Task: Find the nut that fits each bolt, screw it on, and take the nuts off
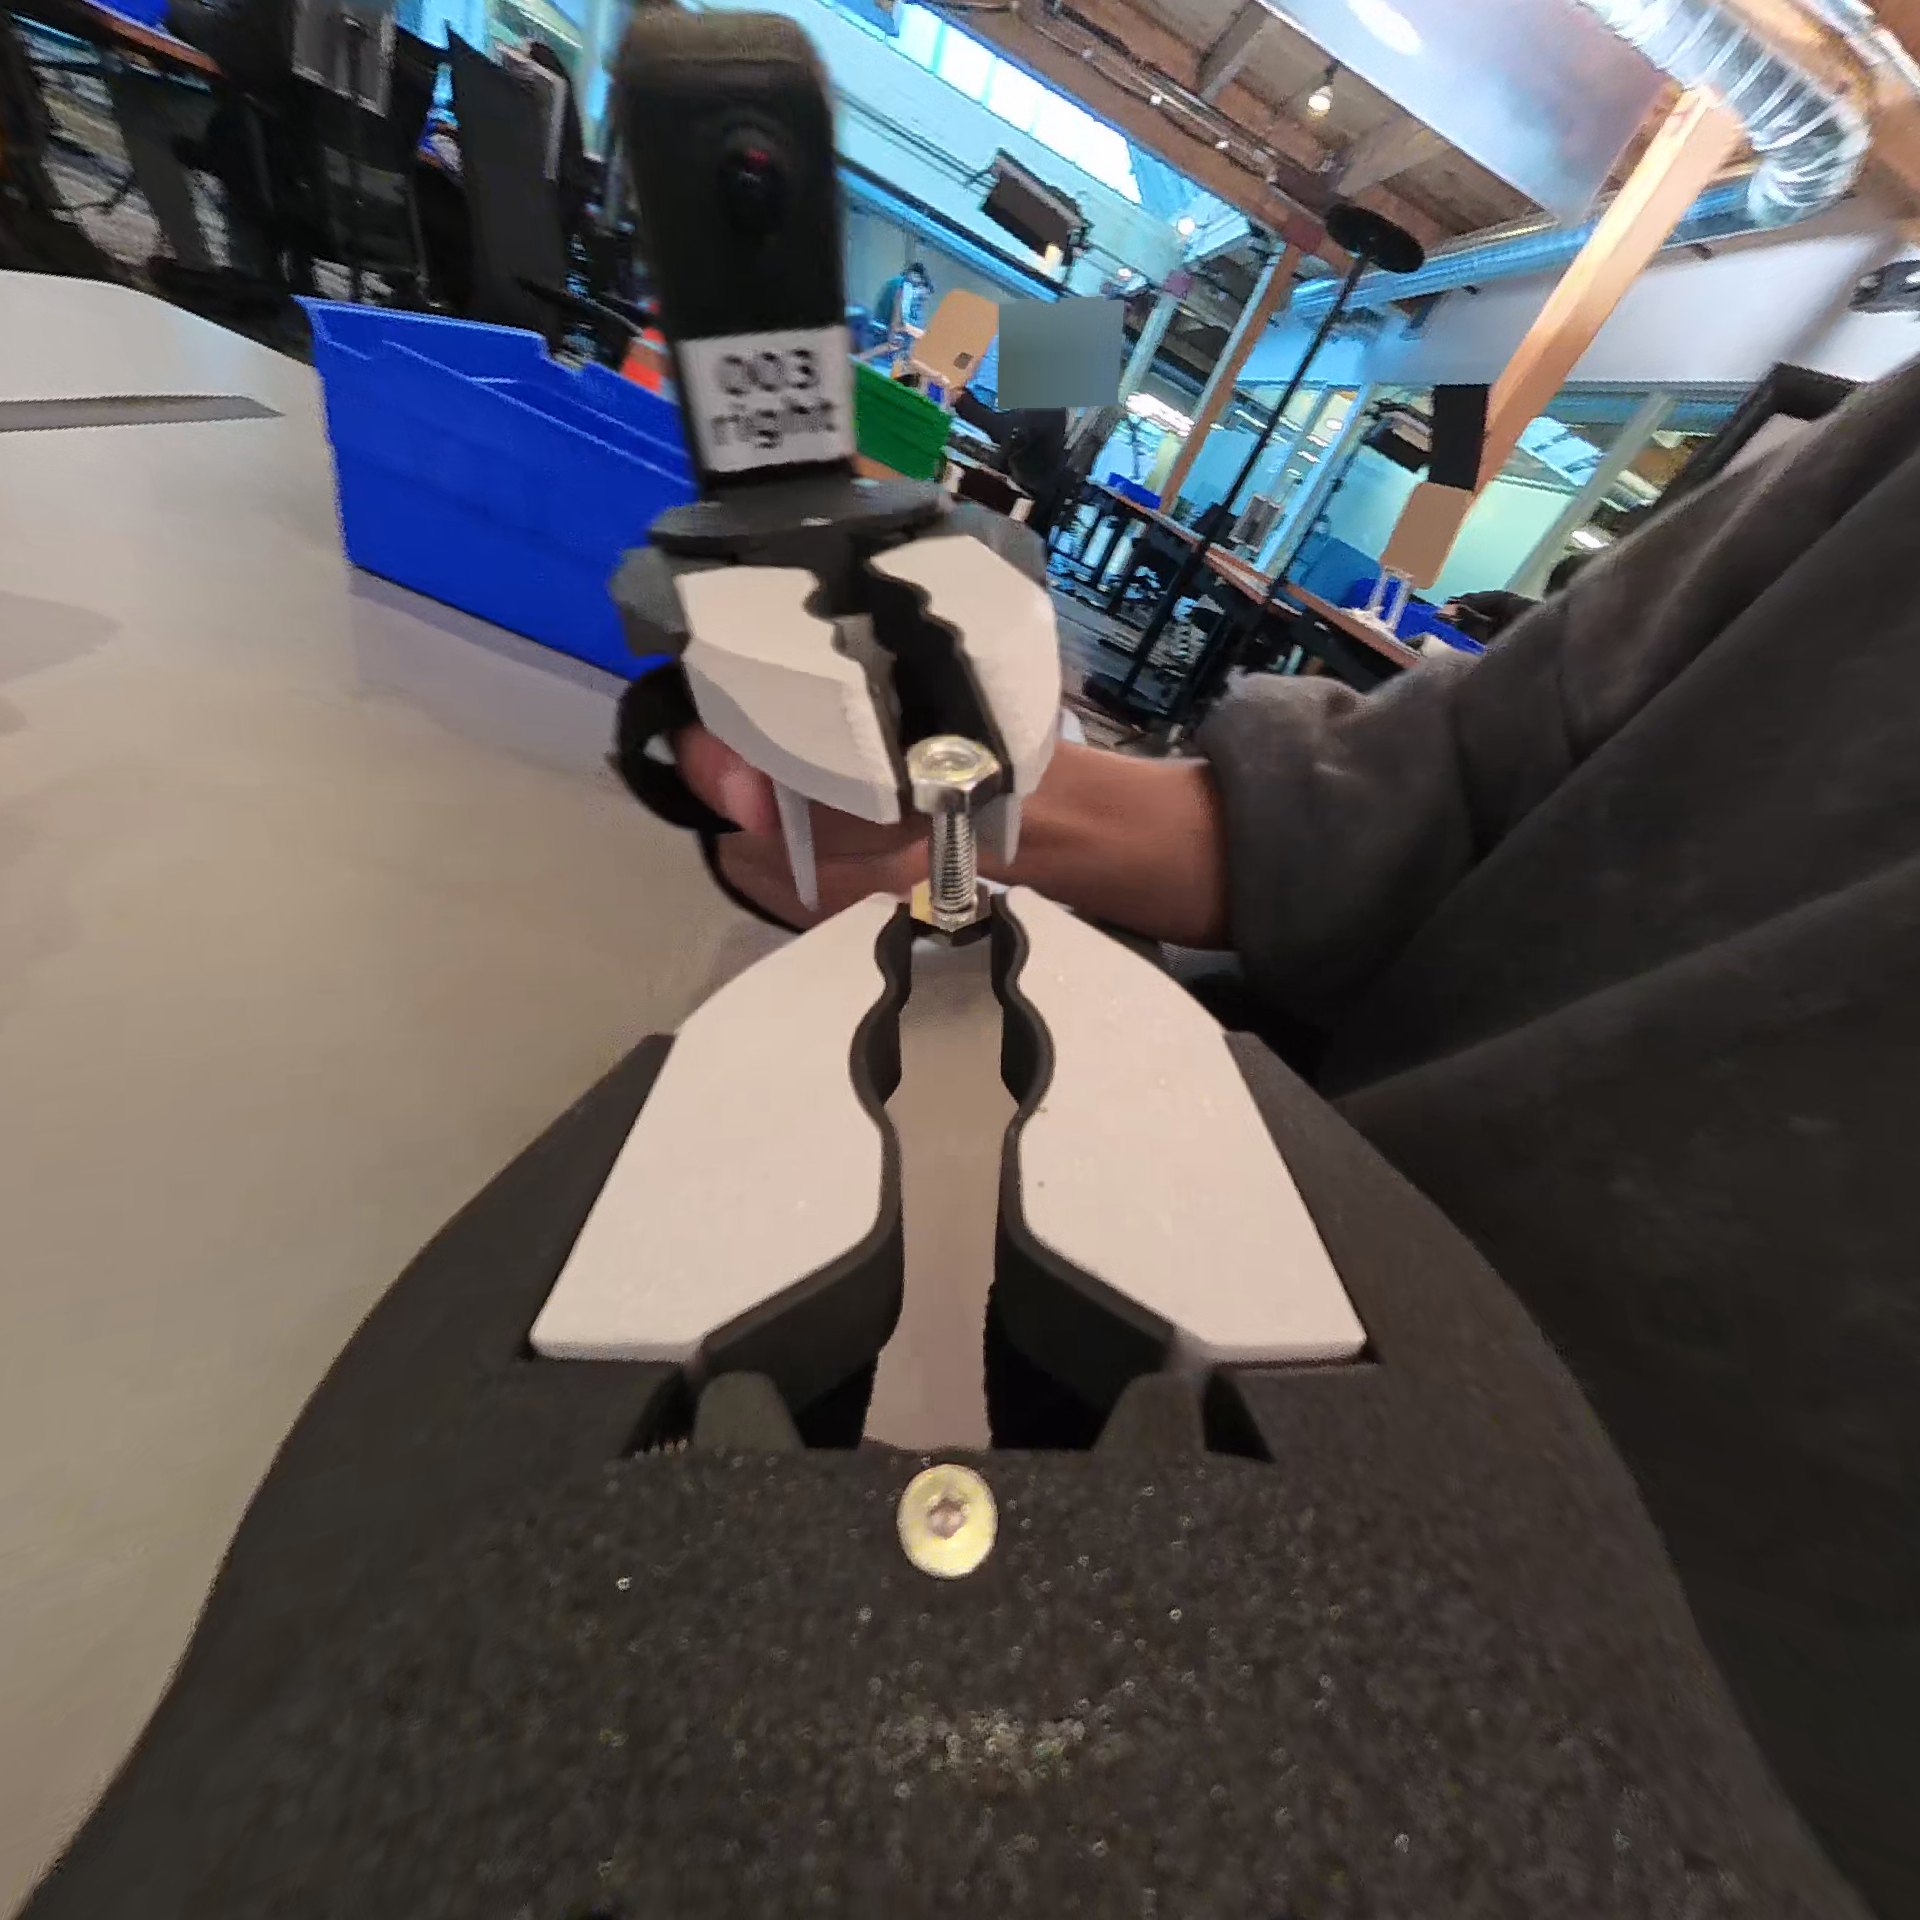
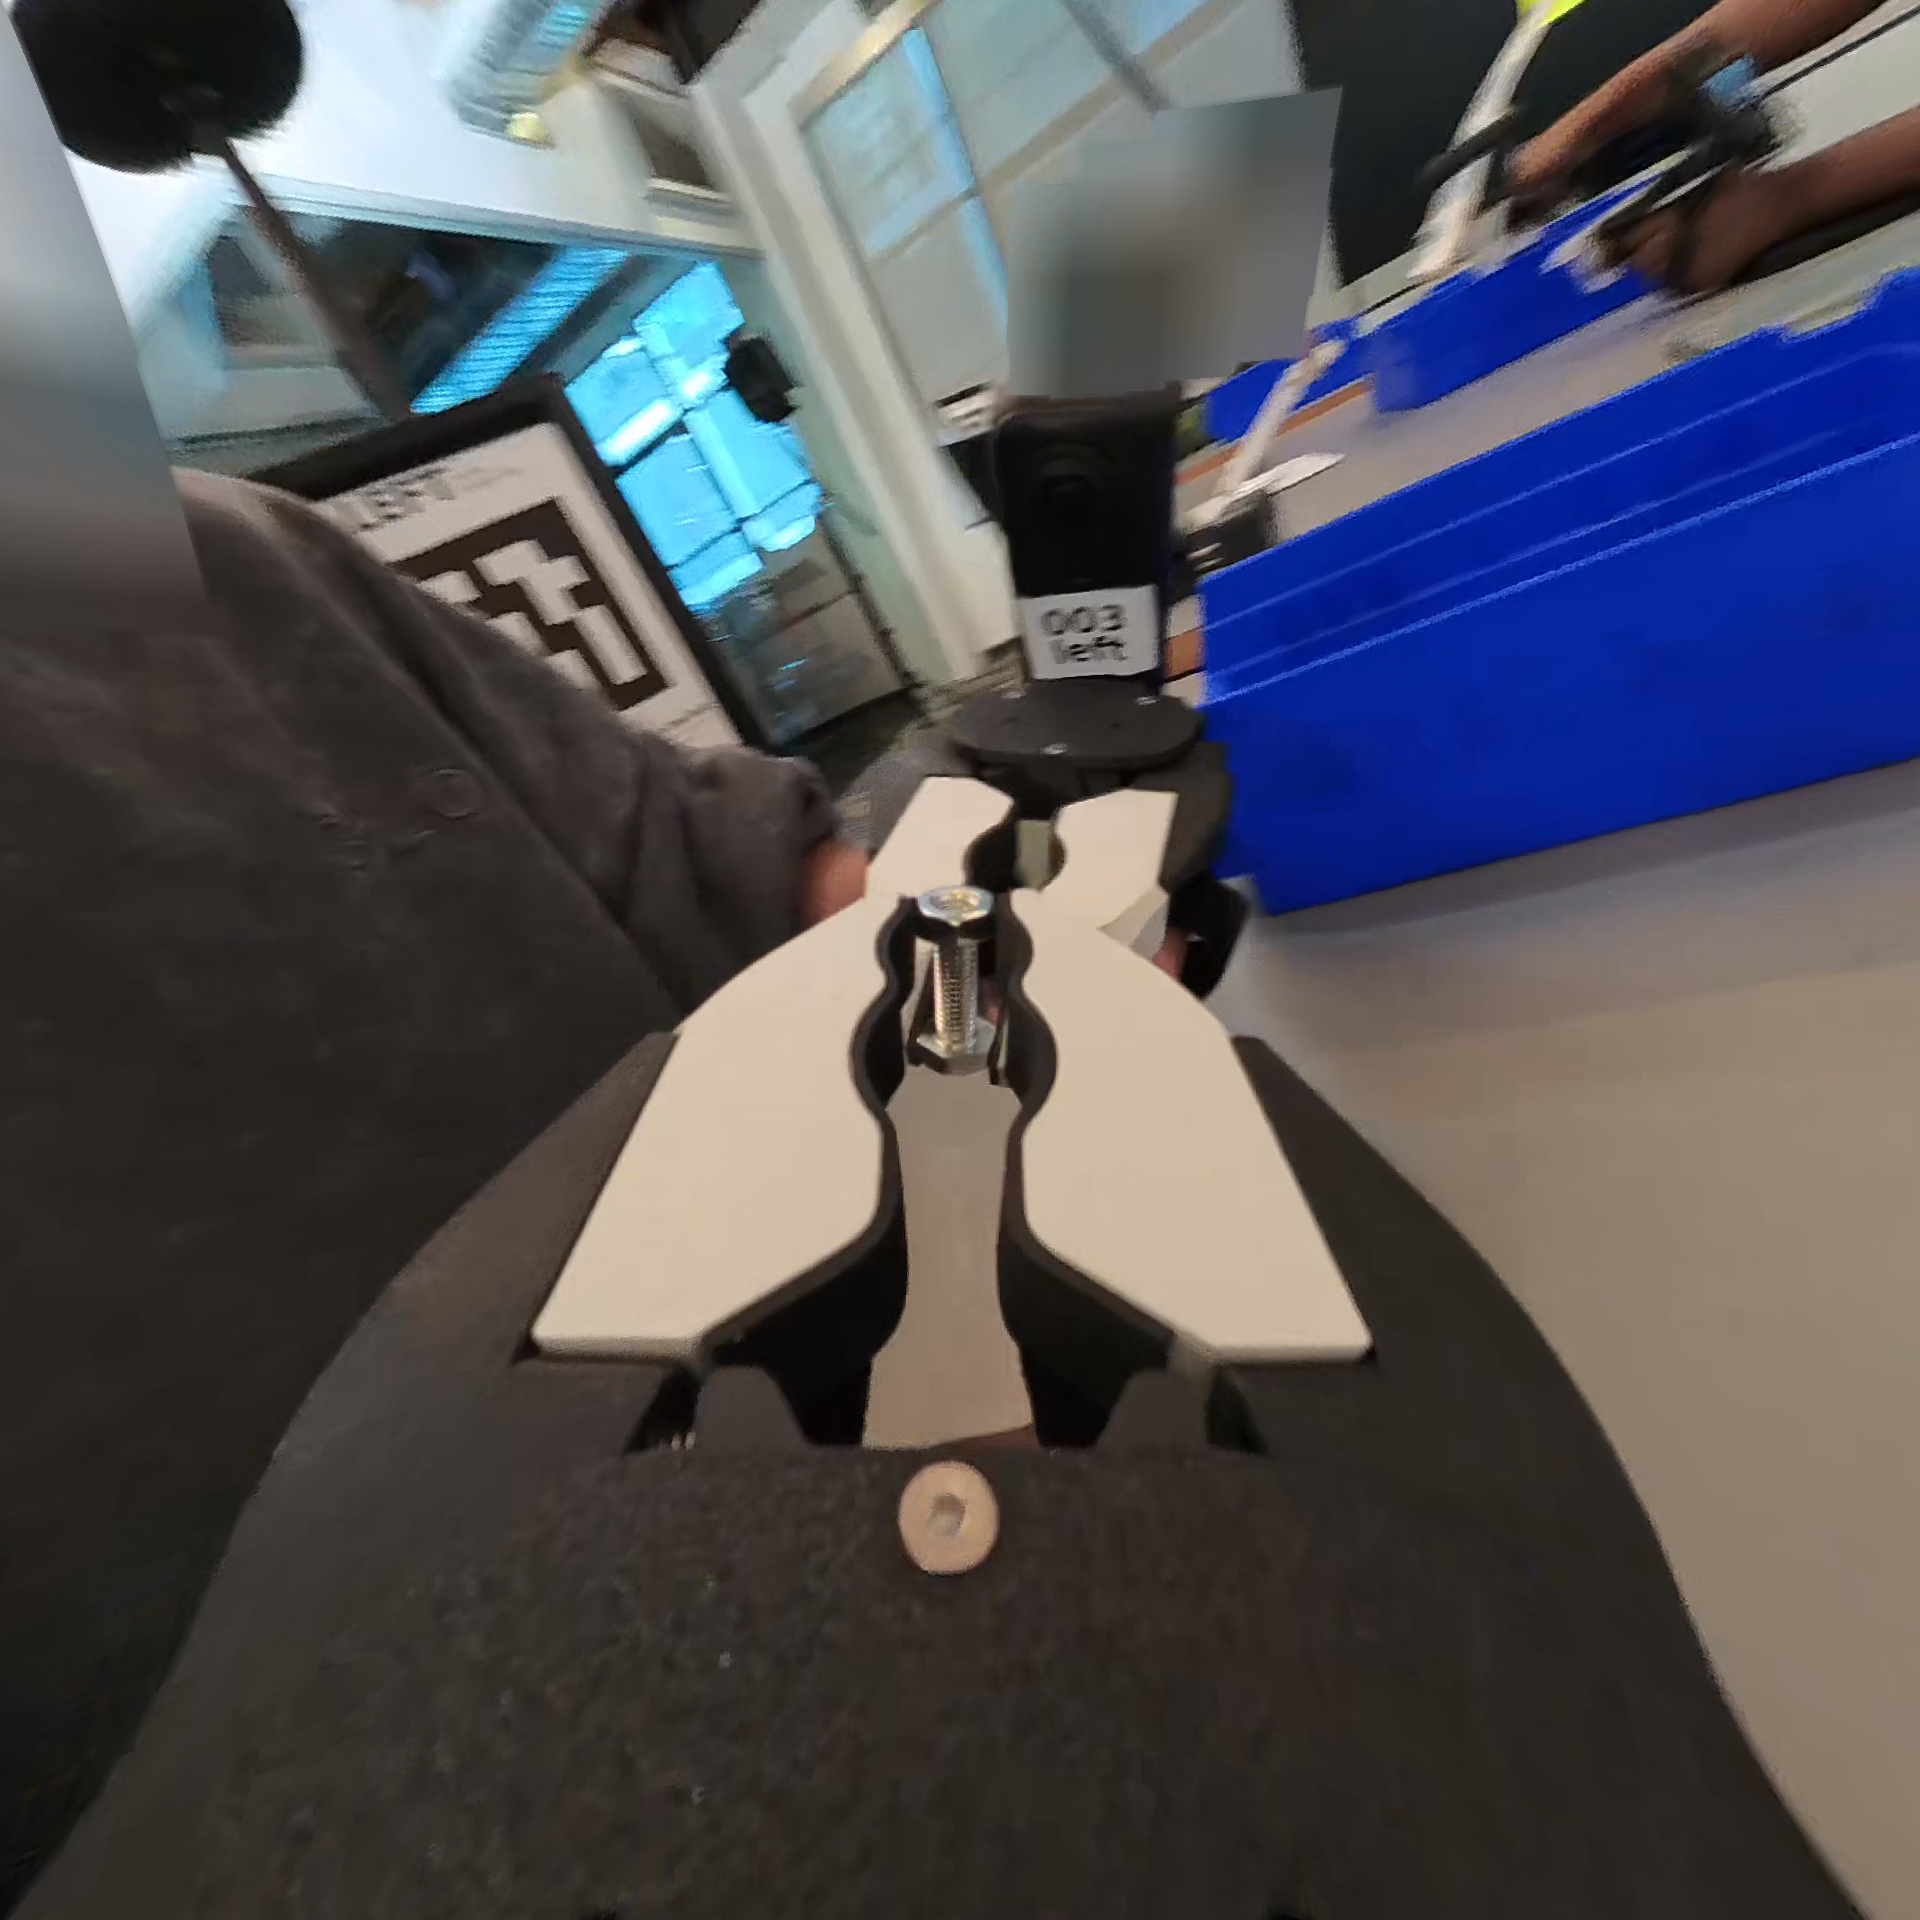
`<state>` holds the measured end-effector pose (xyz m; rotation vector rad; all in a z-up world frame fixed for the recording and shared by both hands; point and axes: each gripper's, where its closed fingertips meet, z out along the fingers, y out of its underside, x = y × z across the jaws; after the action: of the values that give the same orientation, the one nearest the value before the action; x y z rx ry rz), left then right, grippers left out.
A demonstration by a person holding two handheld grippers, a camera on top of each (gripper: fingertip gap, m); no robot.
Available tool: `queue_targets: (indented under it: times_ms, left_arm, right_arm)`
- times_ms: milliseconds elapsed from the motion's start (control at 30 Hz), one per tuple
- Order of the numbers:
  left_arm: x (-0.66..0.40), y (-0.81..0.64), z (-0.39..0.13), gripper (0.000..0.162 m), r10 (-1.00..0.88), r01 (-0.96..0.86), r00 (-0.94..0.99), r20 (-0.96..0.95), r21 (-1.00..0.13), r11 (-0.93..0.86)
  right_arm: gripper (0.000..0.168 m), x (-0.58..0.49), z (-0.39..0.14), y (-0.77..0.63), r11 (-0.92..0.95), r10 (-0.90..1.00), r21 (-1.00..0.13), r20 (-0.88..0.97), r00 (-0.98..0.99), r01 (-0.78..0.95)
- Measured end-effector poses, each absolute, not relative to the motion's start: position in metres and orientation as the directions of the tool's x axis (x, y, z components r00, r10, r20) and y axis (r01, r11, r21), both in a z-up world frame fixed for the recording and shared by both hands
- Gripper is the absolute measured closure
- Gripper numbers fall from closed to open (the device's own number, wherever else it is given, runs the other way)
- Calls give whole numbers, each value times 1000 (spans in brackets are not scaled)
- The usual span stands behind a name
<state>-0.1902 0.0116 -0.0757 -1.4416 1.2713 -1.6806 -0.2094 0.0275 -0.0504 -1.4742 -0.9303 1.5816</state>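
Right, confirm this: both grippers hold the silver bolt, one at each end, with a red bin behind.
Not red: the bin is blue, as the left wrist view shows. The left gripper and right gripper do hold the silver bolt, one at each end.

Smooth pale grey surface filled left side of left wrist view and lower right of right wrist view. Stacked bright blue plastic bins stood on it toward far edge. Dark narrow slit-like mark showed on surface at far left; nature unclear. More blue bins farther back, blurred.
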Motion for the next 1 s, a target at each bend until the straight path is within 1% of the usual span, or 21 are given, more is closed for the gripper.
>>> queue_targets:
  times_ms: [133, 200, 267, 367, 400, 467, 567, 600, 633, 667, 700, 767, 800, 833, 867, 933, 1000]
  left_arm:
    - [-189, 27, -81, 148, -901, -145, -158, 405, -912, -384]
    - [-188, 32, -84, 148, -914, -148, -121, 388, -917, -370]
    - [-188, 37, -87, 148, -919, -148, -86, 385, -917, -370]
    - [-187, 40, -93, 148, -925, -174, -56, 375, -916, -361]
    - [-187, 38, -93, 148, -923, -175, -66, 380, -915, -364]
    - [-187, 36, -92, 148, -915, -170, -86, 395, -910, -377]
    - [-189, 35, -88, 148, -893, -160, -118, 435, -896, -415]
    - [-190, 33, -85, 148, -882, -155, -143, 448, -891, -427]
    - [-192, 30, -80, 148, -869, -141, -178, 461, -886, -441]
    - [-193, 27, -75, 148, -858, -123, -210, 468, -884, -451]
    - [-195, 22, -70, 148, -845, -114, -251, 473, -881, -459]
    - [-197, 15, -63, 148, -829, -103, -305, 468, -882, -460]
    - [-197, 11, -62, 148, -827, -108, -321, 462, -885, -452]
    - [-197, 8, -63, 148, -828, -114, -329, 453, -890, -442]
    - [-197, 5, -63, 148, -829, -121, -338, 445, -894, -431]
    - [-196, 3, -65, 148, -835, -127, -337, 434, -900, -417]
    - [-195, 2, -68, 148, -832, -146, -337, 440, -898, -416]
  right_arm:
    - [154, -205, -57, 44, -301, 894, -950, -310, 322, -80]
    - [154, -204, -59, 50, -242, 837, -968, -241, 491, -64]
    - [154, -202, -62, 57, -215, 730, -974, -210, 651, -73]
    - [154, -200, -69, 60, -255, 546, -958, -252, 799, -128]
    - [154, -200, -69, 59, -248, 515, -959, -248, 820, -134]
    - [153, -200, -67, 57, -239, 503, -967, -198, 841, -85]
    - [134, -198, -51, 48, -197, 615, -977, -183, 767, -76]
    - [134, -197, -45, 45, -200, 683, -976, -201, 703, -85]
    - [135, -198, -42, 41, -227, 763, -969, -238, 600, -96]
    - [133, -201, -38, 34, -284, 840, -952, -303, 450, -111]
    - [131, -200, -33, 28, -359, 876, -924, -381, 295, -129]
    - [135, -193, -24, 20, -493, 868, -860, -497, -4, -132]
    - [139, -189, -23, 25, -526, 850, -840, -523, -58, -136]
    - [137, -189, -24, 29, -534, 845, -836, -526, -90, -126]
    - [138, -190, -28, 29, -541, 839, -836, -530, -121, -90]
    - [134, -199, -38, 26, -567, 812, -824, -556, -181, -13]
    - [138, -208, -43, 19, -567, 800, -823, -559, -218, 34]
